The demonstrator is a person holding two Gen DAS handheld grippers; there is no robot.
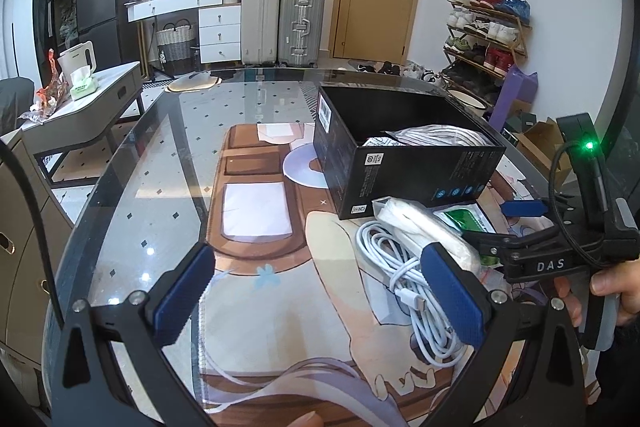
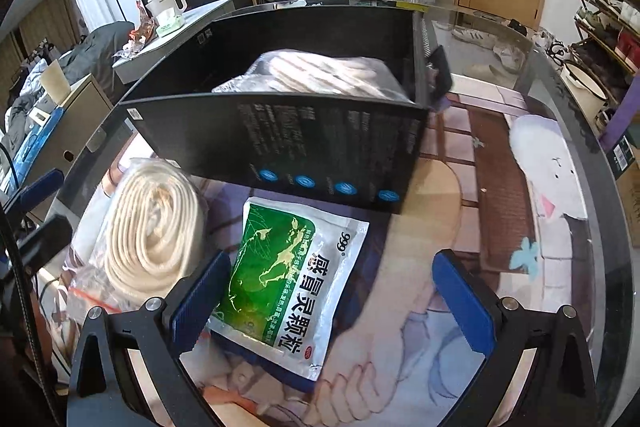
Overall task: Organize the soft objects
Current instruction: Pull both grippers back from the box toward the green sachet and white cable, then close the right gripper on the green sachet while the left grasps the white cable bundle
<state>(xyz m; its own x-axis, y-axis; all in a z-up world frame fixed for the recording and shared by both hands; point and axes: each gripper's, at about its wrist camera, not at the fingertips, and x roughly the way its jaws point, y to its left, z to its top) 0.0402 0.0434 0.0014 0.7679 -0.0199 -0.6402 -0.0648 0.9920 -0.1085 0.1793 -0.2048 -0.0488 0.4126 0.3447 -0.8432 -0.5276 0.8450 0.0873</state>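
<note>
A black box (image 1: 404, 167) stands on the glass table and holds a bagged white coil (image 1: 436, 135); it also shows in the right wrist view (image 2: 304, 143). In front of the box lie a bagged cream rope coil (image 2: 154, 231), a green and silver medicine sachet (image 2: 292, 279) and a white USB cable bundle (image 1: 404, 279). My left gripper (image 1: 320, 295) is open and empty above the table, left of the cable. My right gripper (image 2: 334, 303) is open, low over the sachet, which lies between its fingers near the left pad (image 2: 200, 303). The right gripper (image 1: 520, 227) also shows in the left wrist view.
The table's round edge (image 1: 132, 131) curves at the left. A grey side table (image 1: 80, 107) with a kettle and wipes stands beyond it. Suitcases, drawers and a shoe rack (image 1: 488, 35) line the far wall.
</note>
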